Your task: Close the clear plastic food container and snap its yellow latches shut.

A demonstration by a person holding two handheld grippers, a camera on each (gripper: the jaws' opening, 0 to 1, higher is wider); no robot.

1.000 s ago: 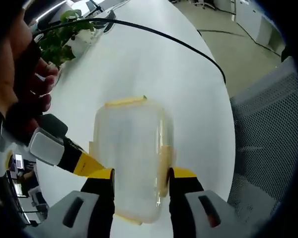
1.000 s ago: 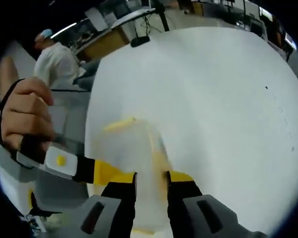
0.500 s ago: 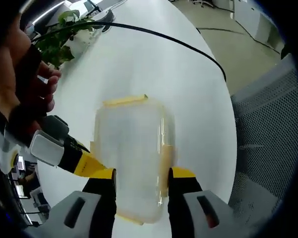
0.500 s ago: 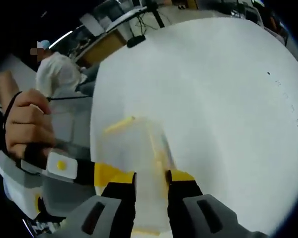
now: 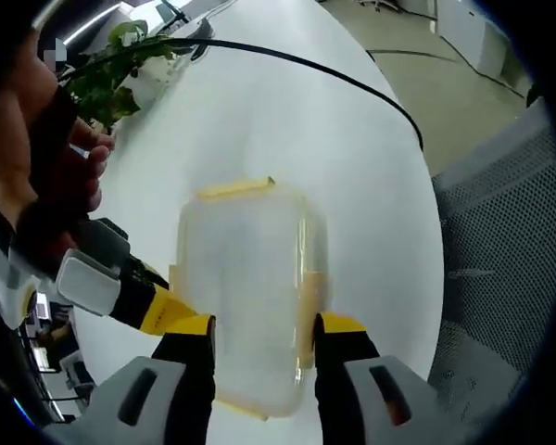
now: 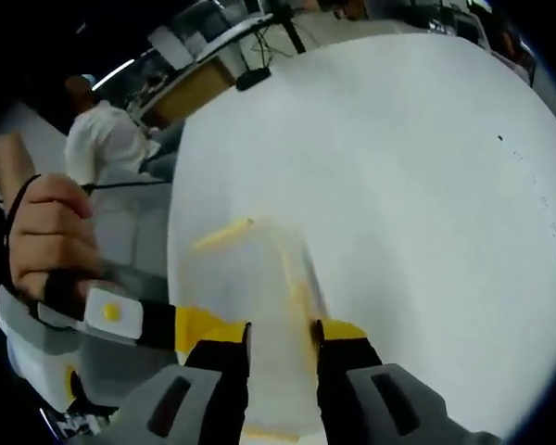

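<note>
In the left gripper view, the left gripper [image 5: 263, 338] has its two black, yellow-tipped jaws clamped on the long sides of the clear plastic food container [image 5: 246, 297], whose near end sits between them while the rest of it runs away from the camera across the white tabletop [image 5: 287, 120]. In the right gripper view, the right gripper [image 6: 281, 345] likewise has its jaws pressed against the container's [image 6: 259, 306] two sides, grasping it near its closer end. The right gripper [image 5: 120, 297] also enters the left gripper view at the container's side, held by a hand [image 5: 46, 167]; the left gripper [image 6: 130, 320] shows in the right gripper view beside the container, with a hand [image 6: 51, 232] around its grip. The container is a rounded, cloudy-clear rectangular box lying flat on the tabletop with its lid on top. A yellow latch [image 5: 233, 189] lies along its far short edge, another yellow latch [image 5: 309, 297] runs down the long side near the jaw, and yellow shows at the near end; whether they are snapped down cannot be told. Farther off in the left gripper view, a black cable [image 5: 334, 79] curves over the tabletop, a green plant [image 5: 111, 74] stands at its far edge, and a grey mesh chair [image 5: 500, 241] stands beside it.
</note>
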